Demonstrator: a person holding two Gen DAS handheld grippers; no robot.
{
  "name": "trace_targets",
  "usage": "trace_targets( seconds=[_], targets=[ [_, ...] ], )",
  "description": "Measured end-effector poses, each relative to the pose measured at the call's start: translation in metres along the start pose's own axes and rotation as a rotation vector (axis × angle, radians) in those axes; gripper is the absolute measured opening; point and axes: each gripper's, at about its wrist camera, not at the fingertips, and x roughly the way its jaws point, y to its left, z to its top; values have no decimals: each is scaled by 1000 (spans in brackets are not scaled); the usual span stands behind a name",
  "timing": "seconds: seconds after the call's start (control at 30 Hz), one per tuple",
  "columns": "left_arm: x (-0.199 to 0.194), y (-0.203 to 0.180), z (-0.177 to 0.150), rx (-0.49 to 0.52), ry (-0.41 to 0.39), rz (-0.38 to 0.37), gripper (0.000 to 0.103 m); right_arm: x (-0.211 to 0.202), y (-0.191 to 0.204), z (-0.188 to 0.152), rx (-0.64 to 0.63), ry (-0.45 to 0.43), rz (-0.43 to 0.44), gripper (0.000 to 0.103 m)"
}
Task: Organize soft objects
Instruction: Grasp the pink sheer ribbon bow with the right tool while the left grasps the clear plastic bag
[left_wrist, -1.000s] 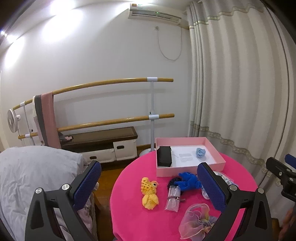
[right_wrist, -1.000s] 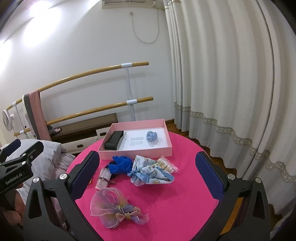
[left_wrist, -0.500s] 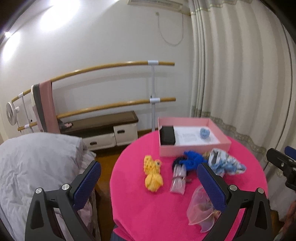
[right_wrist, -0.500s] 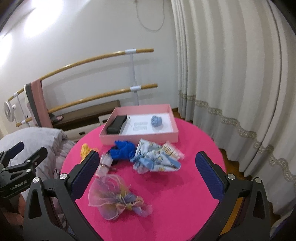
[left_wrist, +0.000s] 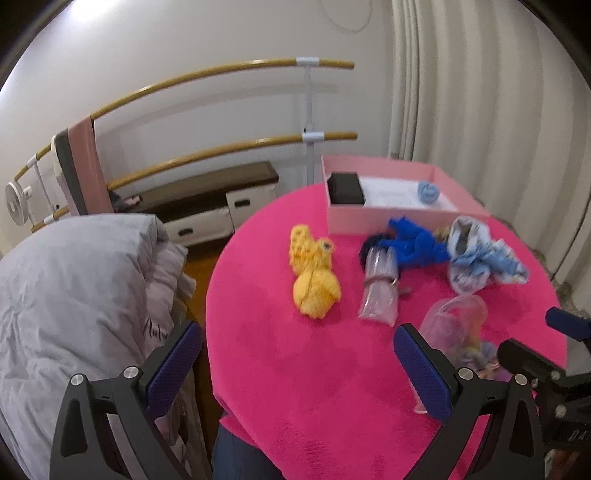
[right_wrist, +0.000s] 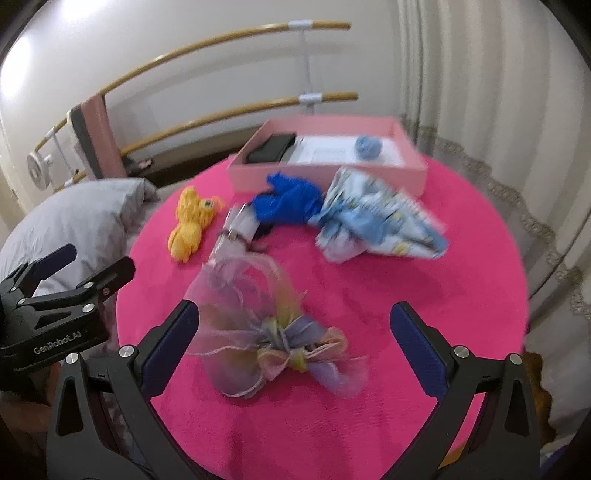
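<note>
With the fingers of the right gripper (right_wrist: 293, 347) wide apart over the sheer organza bow (right_wrist: 273, 328), a shallow pinch risked catching only its loose gauze, while the left gripper (left_wrist: 295, 365) waited, also apart, at the near desk (left_wrist: 295, 369) edge.

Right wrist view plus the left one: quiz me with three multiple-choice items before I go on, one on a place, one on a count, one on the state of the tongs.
1. Where is the pale blue ball?
A. inside the pink box
B. on the tablecloth
C. in the left tongs

2. How many yellow knitted toys lie on the pink tablecloth?
A. three
B. one
C. none

3. What state are the right tongs in?
A. shut on the organza bow
B. shut on nothing
C. open above the organza bow

Answers: 1 A, it sits on the box floor near the right wall. 2 B, only one shows in both views. 3 C, both pads stand wide apart with the bow between them.
</note>
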Motion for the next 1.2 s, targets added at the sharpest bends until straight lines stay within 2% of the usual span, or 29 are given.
trace_targets(
  seconds=[0.2,0.27,0.37,0.4,0.47,0.57,0.97,1.2],
  targets=[
    [37,1,0,-7,61,21,103,43,3,-11,-7,99,31,101],
    [49,-1,0,-6,76,22,103,56,1,-15,-5,131,40,88],
    [61,-7,0,5,87,19,103,66,0,-20,-22,158,40,75],
    [65,-10,1,10,91,16,103,67,1,-21,-40,152,28,73],
    [69,-14,0,16,93,8,103,66,-1,-20,-49,146,14,59],
    [76,-23,2,29,93,-14,103,64,-7,-21,-53,131,13,49],
    [109,-56,17,63,113,-111,102,56,-46,-10,13,88,-78,47],
    [149,-65,29,61,155,-110,96,59,-62,-3,34,78,-93,48]
  ],
)
